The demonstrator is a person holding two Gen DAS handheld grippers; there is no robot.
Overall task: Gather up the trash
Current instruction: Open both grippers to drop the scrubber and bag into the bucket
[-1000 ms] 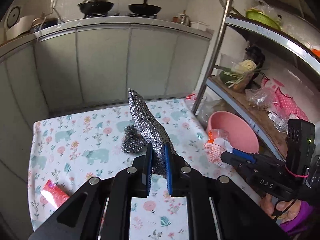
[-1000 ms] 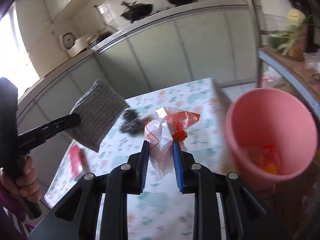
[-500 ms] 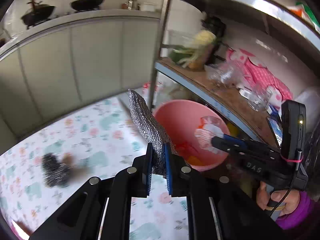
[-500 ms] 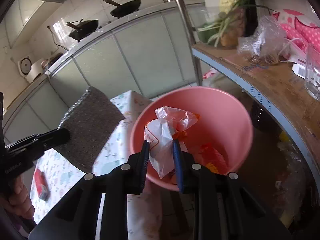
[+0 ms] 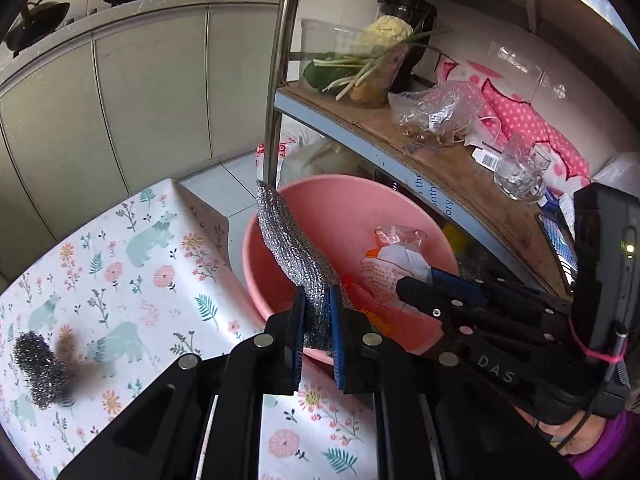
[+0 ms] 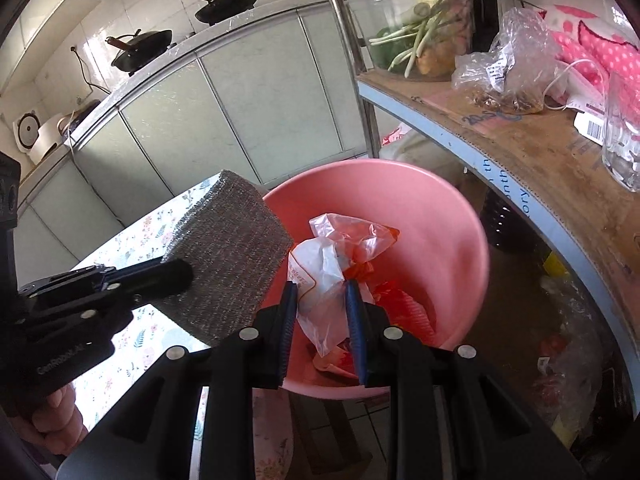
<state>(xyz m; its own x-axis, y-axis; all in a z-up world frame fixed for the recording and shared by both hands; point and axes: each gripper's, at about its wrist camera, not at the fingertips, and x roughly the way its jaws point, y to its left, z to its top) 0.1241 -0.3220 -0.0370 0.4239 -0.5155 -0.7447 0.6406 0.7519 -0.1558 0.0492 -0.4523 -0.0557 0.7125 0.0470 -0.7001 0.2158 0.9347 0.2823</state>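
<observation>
My left gripper [image 5: 316,312] is shut on a flat silver scouring pad [image 5: 286,246] and holds it over the near rim of the pink basin [image 5: 348,200]. The pad also shows in the right wrist view [image 6: 228,256], at the basin's left edge. My right gripper [image 6: 322,300] is shut on a crumpled clear and orange plastic bag [image 6: 332,256] and holds it above the inside of the pink basin [image 6: 440,220]. The bag also shows in the left wrist view [image 5: 394,256]. Red and orange wrappers [image 6: 404,308] lie in the basin's bottom.
A floral tablecloth covers the table [image 5: 132,280] left of the basin. A steel-wool ball [image 5: 40,372] lies on it at the left. A shelf rack [image 5: 460,168] with a metal post [image 5: 280,72] stands close behind and right of the basin, loaded with bags, vegetables and a glass.
Both grippers have swung right from over the table to the pink basin, carrying the scouring pad and the plastic bag. The steel-wool ball stays on the table.
</observation>
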